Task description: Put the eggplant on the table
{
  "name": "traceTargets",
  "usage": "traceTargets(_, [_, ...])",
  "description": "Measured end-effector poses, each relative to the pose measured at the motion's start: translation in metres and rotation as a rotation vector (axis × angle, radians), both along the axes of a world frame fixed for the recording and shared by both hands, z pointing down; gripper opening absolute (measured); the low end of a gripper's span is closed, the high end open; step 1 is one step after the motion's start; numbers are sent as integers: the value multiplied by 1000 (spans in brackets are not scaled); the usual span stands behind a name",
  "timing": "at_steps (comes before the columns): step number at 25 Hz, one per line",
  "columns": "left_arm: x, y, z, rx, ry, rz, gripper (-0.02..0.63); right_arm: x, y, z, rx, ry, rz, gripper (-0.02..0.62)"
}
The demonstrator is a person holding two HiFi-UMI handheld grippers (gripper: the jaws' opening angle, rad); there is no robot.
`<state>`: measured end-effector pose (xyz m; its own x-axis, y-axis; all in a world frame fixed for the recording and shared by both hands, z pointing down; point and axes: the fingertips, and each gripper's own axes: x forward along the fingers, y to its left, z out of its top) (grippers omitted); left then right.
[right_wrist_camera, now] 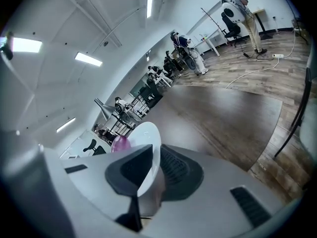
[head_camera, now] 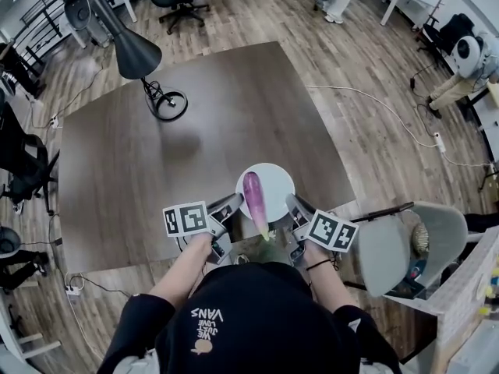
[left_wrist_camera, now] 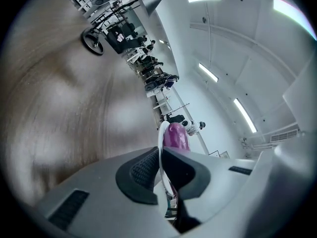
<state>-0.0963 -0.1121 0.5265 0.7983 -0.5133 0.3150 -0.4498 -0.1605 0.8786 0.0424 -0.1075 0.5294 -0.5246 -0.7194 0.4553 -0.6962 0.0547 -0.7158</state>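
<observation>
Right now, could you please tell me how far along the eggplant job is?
Done: the purple eggplant lies on the round white plate. In hand: left gripper and right gripper each clamp the plate's rim over the dark wooden table. Left: setting it down.

Dark wood table [head_camera: 156, 178] w/ black desk lamp [head_camera: 139, 53] on far-left part.

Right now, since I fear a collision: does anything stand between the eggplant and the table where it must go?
Nothing visible does. The eggplant lies on the white plate at the near edge of the table; the black lamp stands at its far left.
</observation>
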Motion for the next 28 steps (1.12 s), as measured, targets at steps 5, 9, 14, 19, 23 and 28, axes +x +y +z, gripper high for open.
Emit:
traceTargets(5, [9, -34, 3, 7, -5, -12, 25, 9, -35, 5, -2, 4, -16, 58])
traceTargets(9, [16, -60, 6, -1, -4, -29, 25, 16, -64, 6, -8, 10, -34, 58])
traceTargets(14, [20, -91, 13, -17, -4, -59, 26, 19, -99, 12, -19, 16, -66, 58])
traceTargets(19, [20, -123, 22, -15, -14, -82, 26, 19, -135, 22, -28, 20, -96, 58])
traceTargets(23, [20, -145, 36, -18, -34, -106, 26, 19, -158, 35, -38, 28, -120, 58])
traceTargets(28, [21, -170, 57, -45, -63, -122, 26, 20, -186, 54, -63, 45, -143, 58])
